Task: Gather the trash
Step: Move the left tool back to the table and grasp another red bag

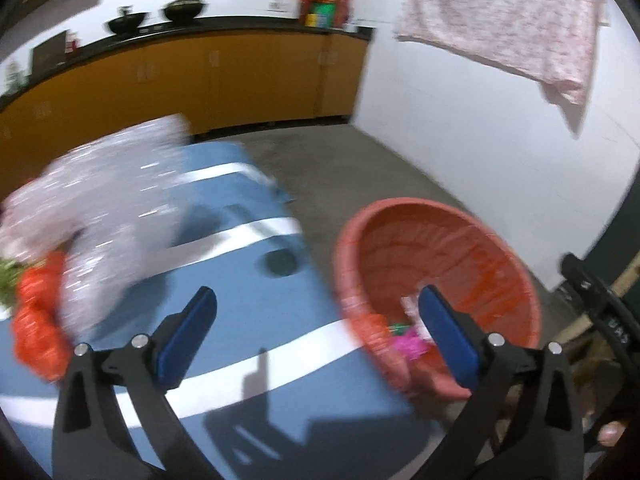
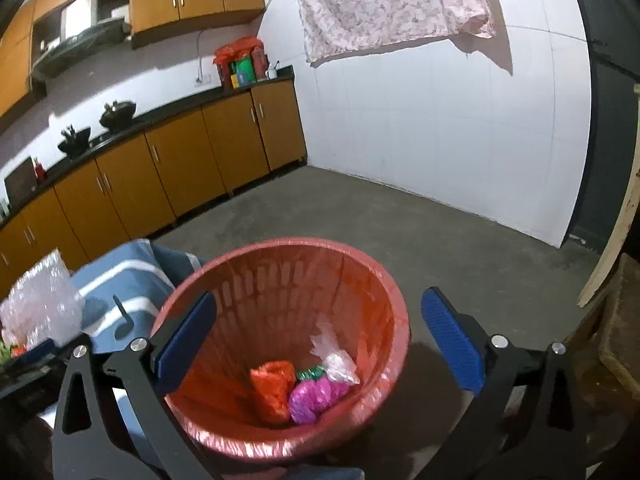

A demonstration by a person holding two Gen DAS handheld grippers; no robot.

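A red bin (image 2: 384, 292) lined with a red bag stands on the floor beside a blue striped table (image 1: 256, 304). It holds an orange bag (image 2: 272, 388), a pink bag (image 2: 316, 396), a clear bag (image 2: 336, 360) and a green scrap (image 2: 310, 372). My right gripper (image 2: 318, 334) is open and empty above the bin. My left gripper (image 1: 316, 332) is open and empty over the table's right edge, next to the bin (image 1: 440, 248). On the table lie a clear bubble-wrap bag (image 1: 92, 216) and an orange bag (image 1: 38, 320), left of the left gripper. The view is blurred.
Orange kitchen cabinets (image 2: 180, 160) with a black counter run along the back. A pink patterned cloth (image 2: 392, 0) hangs on the white wall (image 2: 440, 140). Grey concrete floor (image 2: 460, 240) lies beyond the bin. A wooden board (image 2: 616, 236) leans at the right.
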